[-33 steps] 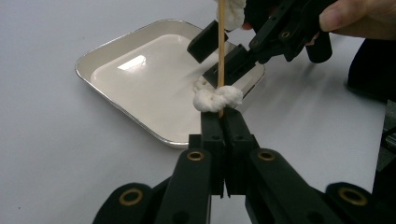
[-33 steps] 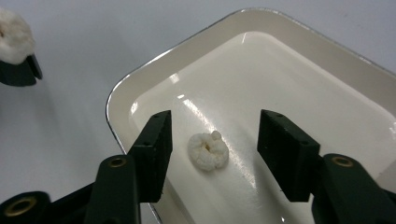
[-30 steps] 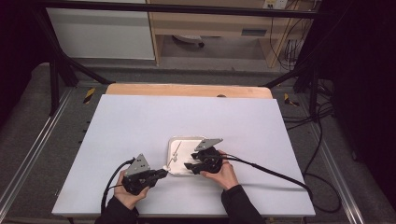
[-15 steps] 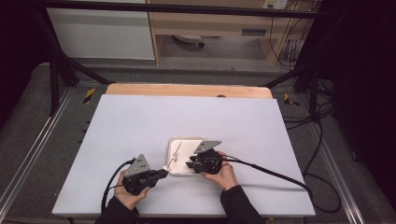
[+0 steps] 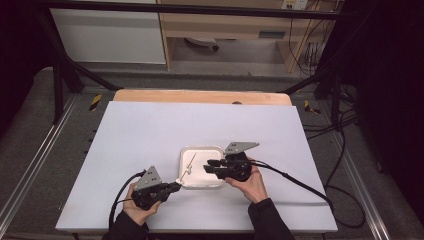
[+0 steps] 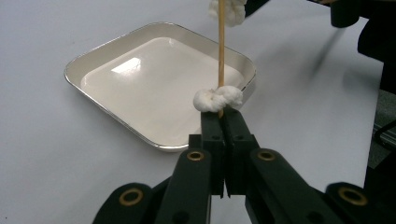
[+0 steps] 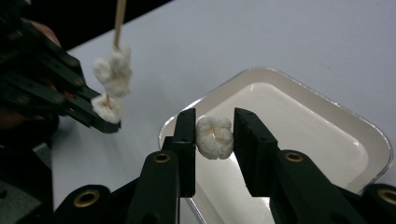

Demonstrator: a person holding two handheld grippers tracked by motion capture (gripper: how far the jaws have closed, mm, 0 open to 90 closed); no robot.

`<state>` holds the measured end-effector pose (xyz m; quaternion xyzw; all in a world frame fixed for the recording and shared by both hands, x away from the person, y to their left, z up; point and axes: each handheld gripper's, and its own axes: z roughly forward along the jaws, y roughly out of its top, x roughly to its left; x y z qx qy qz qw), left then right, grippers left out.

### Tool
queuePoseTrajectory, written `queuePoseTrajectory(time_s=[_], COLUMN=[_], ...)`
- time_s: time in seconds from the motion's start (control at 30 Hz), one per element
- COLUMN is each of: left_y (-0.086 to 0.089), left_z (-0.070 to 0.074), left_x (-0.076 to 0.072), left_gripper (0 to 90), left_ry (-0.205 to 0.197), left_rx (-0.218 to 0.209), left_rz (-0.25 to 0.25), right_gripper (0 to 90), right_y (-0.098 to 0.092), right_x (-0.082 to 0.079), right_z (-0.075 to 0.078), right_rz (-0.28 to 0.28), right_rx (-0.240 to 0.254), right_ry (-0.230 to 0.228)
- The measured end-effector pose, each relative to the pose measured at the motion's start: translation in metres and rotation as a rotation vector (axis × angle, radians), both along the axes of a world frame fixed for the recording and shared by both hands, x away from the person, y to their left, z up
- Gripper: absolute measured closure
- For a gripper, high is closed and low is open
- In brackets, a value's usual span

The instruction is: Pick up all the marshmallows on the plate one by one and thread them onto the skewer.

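Note:
A shallow white tray [image 5: 202,148] lies on the table near its front. At the tray's near left corner my left gripper [image 5: 176,186] is shut on the lower end of a thin wooden skewer [image 5: 190,165], which stands up over the tray. In the left gripper view the skewer [image 6: 221,51] carries one white puffy piece [image 6: 218,99] just above the jaws [image 6: 223,116] and another [image 6: 227,10] higher up. My right gripper [image 7: 214,130] has just been closing. It now pinches a third white puffy piece [image 7: 215,136] between its pads above the tray [image 7: 327,140].
The tray sits on a white tabletop [image 5: 150,130] with a wooden strip [image 5: 200,96] along its far edge. Cables [image 5: 300,182] trail from both grippers toward the front and right. Dark metal frame legs [image 5: 60,75] stand beyond the table's corners.
The right gripper has risen from the tray and shifted slightly right. The left gripper and the skewer have stayed put.

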<state>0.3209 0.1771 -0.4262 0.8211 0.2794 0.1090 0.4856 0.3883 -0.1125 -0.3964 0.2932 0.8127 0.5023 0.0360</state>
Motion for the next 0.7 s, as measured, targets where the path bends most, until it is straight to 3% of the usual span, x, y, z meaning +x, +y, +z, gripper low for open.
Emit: queuePoseTrajectory(time_s=[0.23, 0.43, 0.7], left_y=[-0.002, -0.004, -0.007], left_z=[0.000, 0.000, 0.000], left_x=[-0.001, -0.002, -0.004], left_gripper=[88.4, 88.4, 88.4], left_ry=[-0.003, -0.007, -0.015], left_rx=[0.000, 0.005, 0.012], left_rz=[-0.009, -0.022, -0.048], right_gripper=[70.8, 70.7, 70.2], right_y=[-0.017, -0.022, -0.018], right_x=[-0.004, -0.005, -0.003], right_z=[0.024, 0.035, 0.039], right_rz=[0.012, 0.034, 0.047], right_rx=[0.166, 0.294, 0.357], right_ry=[0.006, 0.027, 0.041])
